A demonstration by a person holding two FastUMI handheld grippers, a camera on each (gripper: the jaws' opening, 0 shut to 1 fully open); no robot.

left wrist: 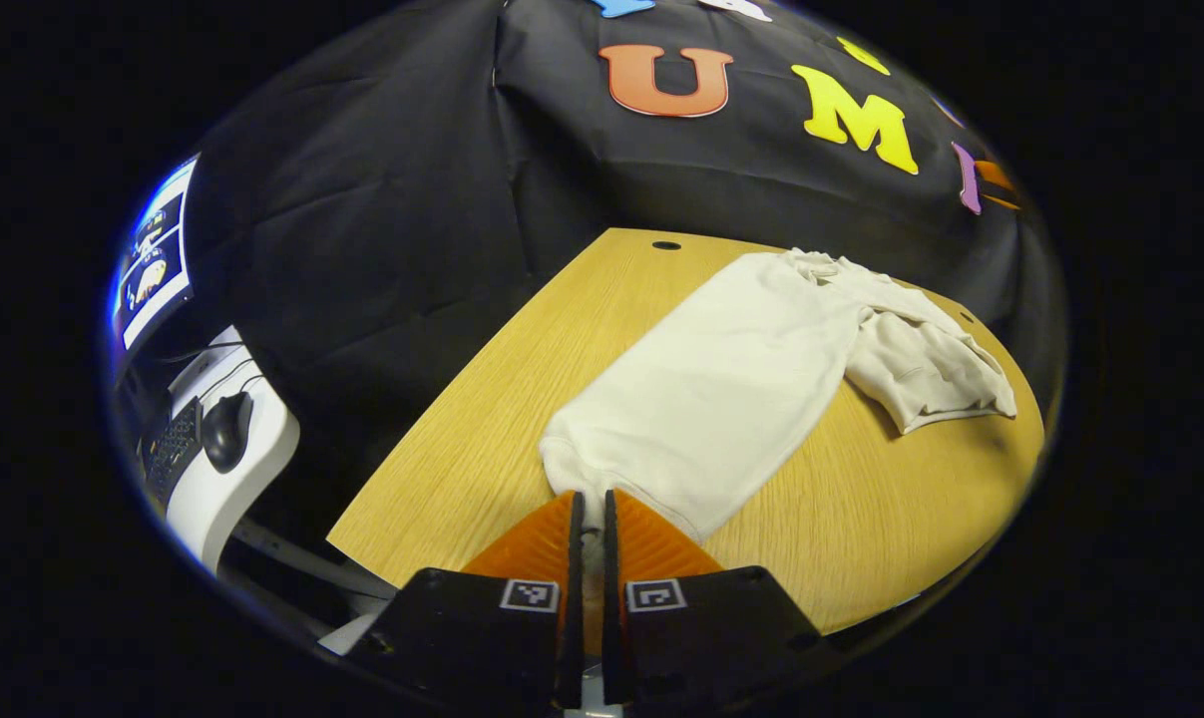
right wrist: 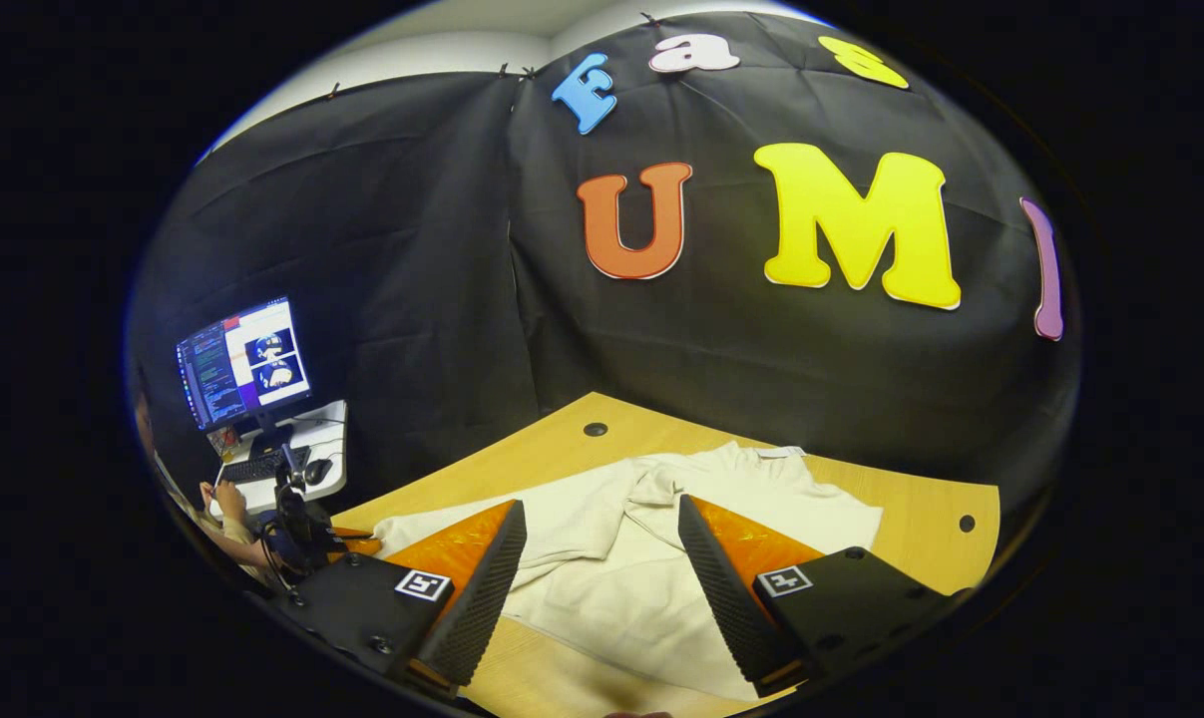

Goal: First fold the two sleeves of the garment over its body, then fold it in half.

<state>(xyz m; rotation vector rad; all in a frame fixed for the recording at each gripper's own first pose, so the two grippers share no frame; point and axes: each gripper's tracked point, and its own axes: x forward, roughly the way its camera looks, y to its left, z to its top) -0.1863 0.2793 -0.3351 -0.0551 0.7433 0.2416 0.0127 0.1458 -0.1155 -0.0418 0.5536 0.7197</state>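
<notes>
Closest to the lens in the left gripper view, the left hand-held gripper (left wrist: 592, 504) has its two fingers pressed nearly together on the hem corner of a cream sweatshirt (left wrist: 721, 389), a sliver of cloth pinched between them. That garment lies stretched along the wooden tabletop (left wrist: 482, 429), one sleeve (left wrist: 926, 364) bunched beside its body (toward the far end). In the right gripper view, the right hand-held gripper (right wrist: 602, 558) hangs above the sweatshirt (right wrist: 611, 588) with fingers spread wide, gripping nothing. A monitor (right wrist: 244, 364), keyboard (right wrist: 262, 464) and mouse (right wrist: 315, 469) sit on a side desk (right wrist: 334, 419).
</notes>
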